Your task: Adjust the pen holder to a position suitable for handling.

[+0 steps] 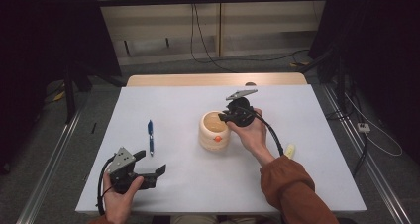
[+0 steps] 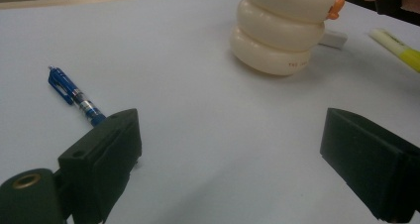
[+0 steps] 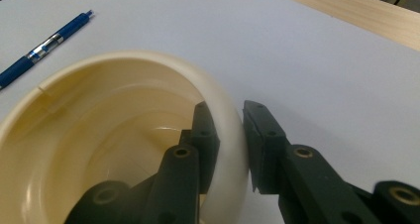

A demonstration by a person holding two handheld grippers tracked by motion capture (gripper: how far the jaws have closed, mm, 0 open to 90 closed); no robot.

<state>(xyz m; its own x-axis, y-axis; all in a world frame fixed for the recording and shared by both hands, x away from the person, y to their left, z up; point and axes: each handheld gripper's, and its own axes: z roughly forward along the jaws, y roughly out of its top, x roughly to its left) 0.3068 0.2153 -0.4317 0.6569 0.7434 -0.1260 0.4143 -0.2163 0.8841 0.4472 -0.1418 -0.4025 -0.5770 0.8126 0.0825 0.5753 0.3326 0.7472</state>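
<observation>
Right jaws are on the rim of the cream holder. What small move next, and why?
Probably keep the right gripper clamped and steady the holder: one jaw sits inside the wall, one outside. Then the left gripper, open over bare table, could go for the blue pen lying nearby.

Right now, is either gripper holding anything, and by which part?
The right gripper grips the cream cup by its rim, one jaw inside, one outside. The left gripper is open, holding nothing.
</observation>
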